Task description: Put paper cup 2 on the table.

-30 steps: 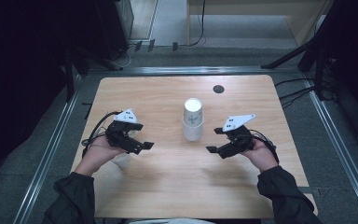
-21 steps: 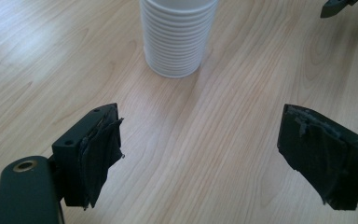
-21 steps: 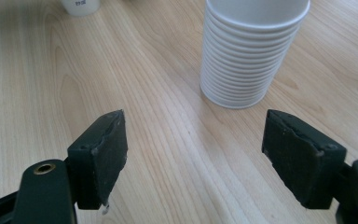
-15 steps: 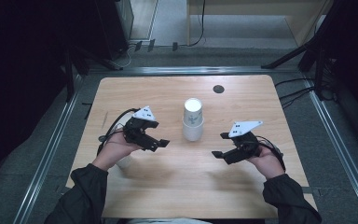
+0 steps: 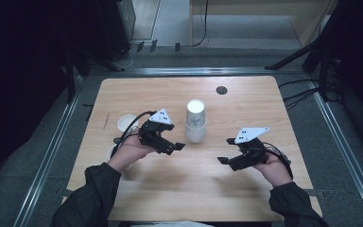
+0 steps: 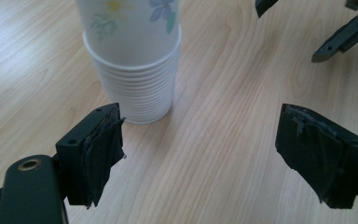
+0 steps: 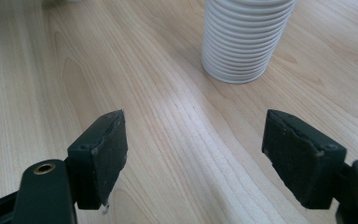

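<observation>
Paper cups in a nested stack point(image 5: 195, 122), centre of the high view, both tools near and empty.

Stack stands upright on the wooden table point(image 5: 264, 99); top cup point(image 6: 129, 21) carries a flower print and sits proud of the ribbed rims below. Left gripper point(image 5: 177, 147) lies just left of the stack base, jaws wide apart, holding nothing. Right gripper point(image 5: 223, 161) sits lower right of the stack, well apart from it, jaws equally wide, nothing between them. Two loose cups point(image 5: 127, 123) rest at centre left, behind the left hand. Judgement: cups are light, thin-walled, easily crushed, and likely cling together. Take the top cup by its wall below the rim, gently, while bracing the ribbed lower stack.
</observation>
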The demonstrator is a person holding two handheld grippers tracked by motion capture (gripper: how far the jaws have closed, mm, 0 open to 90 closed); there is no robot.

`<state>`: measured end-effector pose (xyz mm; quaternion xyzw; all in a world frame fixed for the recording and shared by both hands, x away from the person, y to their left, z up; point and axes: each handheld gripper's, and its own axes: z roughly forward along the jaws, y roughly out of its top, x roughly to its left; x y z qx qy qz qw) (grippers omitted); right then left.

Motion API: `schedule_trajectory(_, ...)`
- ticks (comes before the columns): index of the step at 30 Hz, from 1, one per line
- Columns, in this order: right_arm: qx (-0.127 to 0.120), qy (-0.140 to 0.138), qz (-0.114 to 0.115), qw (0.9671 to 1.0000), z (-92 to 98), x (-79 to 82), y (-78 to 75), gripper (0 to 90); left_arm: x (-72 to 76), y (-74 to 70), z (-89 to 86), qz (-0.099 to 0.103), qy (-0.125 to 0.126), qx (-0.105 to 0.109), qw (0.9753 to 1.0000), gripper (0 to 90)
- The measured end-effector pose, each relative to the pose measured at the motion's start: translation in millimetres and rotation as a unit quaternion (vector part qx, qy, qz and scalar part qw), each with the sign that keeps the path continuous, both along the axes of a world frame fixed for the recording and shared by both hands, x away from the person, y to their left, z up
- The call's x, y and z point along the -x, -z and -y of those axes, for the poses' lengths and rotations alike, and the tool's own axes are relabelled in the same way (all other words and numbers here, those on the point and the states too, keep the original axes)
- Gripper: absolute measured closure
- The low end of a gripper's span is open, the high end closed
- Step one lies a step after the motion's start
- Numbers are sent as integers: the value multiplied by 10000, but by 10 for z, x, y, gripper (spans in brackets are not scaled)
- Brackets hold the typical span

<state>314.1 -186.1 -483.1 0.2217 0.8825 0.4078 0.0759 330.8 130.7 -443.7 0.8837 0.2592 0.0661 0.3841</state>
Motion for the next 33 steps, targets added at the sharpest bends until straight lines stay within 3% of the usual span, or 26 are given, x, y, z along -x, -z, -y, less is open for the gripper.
schedule_trajectory(4,37,-78,-4,10000,-47,25,26,225,52,30,161,67,22,-43,10000,150)
schedule_trajectory(7,32,-106,-5,9999,-64,31,29,225,113,54,271,248,61,-62,9997,150)
schedule_trajectory(9,54,-148,-7,9999,-86,36,36,225,141,75,321,202,91,17,9998,150)
schedule_trajectory(13,83,-199,-13,9998,-116,42,48,225,203,139,440,255,149,-54,9995,149)
schedule_trajectory(20,108,-215,-6,9997,-125,45,50,226,224,246,506,239,170,-203,9994,150)
schedule_trajectory(22,125,-238,-11,9996,-131,46,54,225,228,313,519,296,183,-329,9989,149)
schedule_trajectory(25,139,-248,5,9996,-138,48,56,225,231,347,514,413,124,-316,9986,149)
schedule_trajectory(27,145,-254,-10,9996,-148,44,60,225,221,370,507,344,92,-255,9990,149)
schedule_trajectory(33,178,-289,-31,9994,-166,30,71,226,194,452,495,312,69,-422,9986,149)
